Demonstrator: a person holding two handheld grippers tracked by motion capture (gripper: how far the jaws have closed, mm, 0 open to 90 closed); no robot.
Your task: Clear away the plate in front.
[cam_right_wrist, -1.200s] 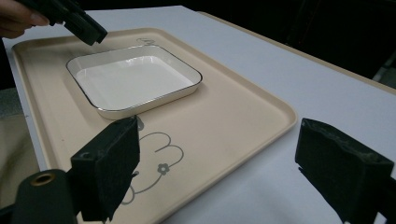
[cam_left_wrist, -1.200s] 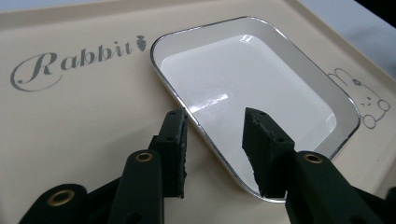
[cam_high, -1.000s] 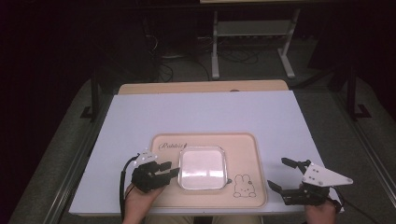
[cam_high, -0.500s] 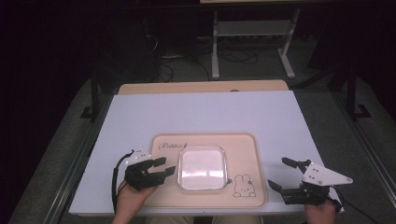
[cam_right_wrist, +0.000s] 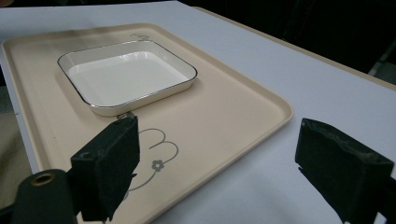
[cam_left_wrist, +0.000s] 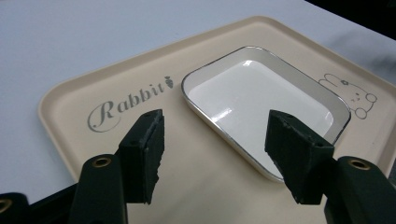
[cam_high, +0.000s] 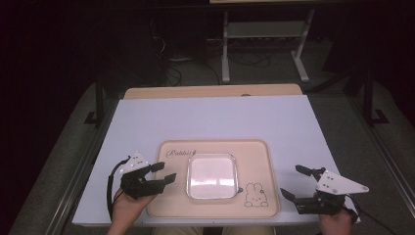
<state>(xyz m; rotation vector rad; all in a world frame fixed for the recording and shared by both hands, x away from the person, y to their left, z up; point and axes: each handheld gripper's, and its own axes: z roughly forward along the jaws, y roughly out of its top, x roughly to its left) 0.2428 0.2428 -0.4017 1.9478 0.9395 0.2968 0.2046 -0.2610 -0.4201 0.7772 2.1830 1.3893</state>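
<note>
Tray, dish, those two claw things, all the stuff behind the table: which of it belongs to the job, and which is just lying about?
Likely in the job:
- beige tray
- white square dish on it
- left gripper, open
- right gripper, open

Just lying about:
- white metal stand behind the table
- cables on the floor

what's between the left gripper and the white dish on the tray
Nothing but bare beige tray. In the left gripper view the open left gripper looks straight at the white dish across plain tray surface, with the Rabbit lettering off to one side.
</note>
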